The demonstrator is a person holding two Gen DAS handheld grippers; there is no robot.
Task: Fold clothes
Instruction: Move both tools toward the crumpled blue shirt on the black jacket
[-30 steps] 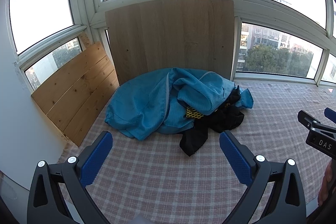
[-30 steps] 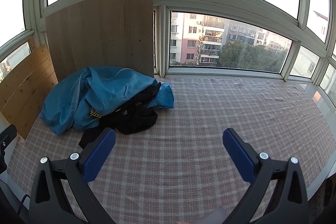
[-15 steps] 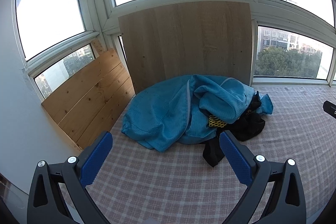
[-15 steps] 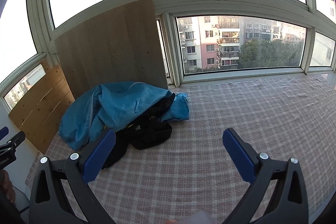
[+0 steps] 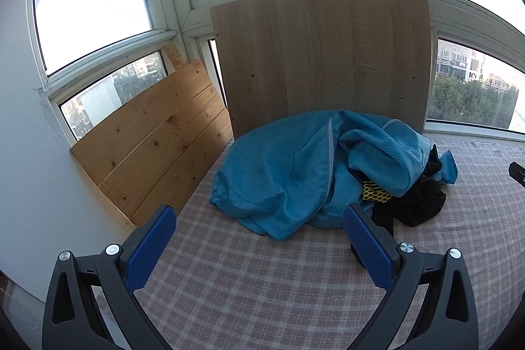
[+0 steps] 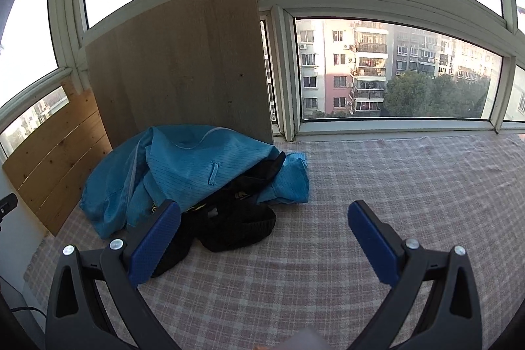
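Observation:
A crumpled blue jacket point(image 5: 295, 173) point(image 6: 190, 173) lies heaped on the checked cloth in front of the wooden boards. A black garment point(image 5: 416, 205) point(image 6: 236, 218) with a yellow mesh patch point(image 5: 375, 195) is tangled under its right side. My left gripper point(image 5: 259, 240) hovers open just short of the blue heap, nothing between its blue pads. My right gripper point(image 6: 264, 233) is open too, its left pad over the near edge of the black garment. The tip of the right gripper shows at the far right edge of the left wrist view.
A tall board point(image 5: 321, 61) and a lower pine panel point(image 5: 151, 143) lean against the window frames behind and left of the heap. Checked cloth point(image 6: 410, 195) stretches bare to the right up to the window sill point(image 6: 393, 125). A white wall point(image 5: 29, 169) bounds the left.
Both grippers have moved closer to the heap and swung left; the clothes now sit larger and lower in both views. The clothes themselves have not moved. Both stay open.

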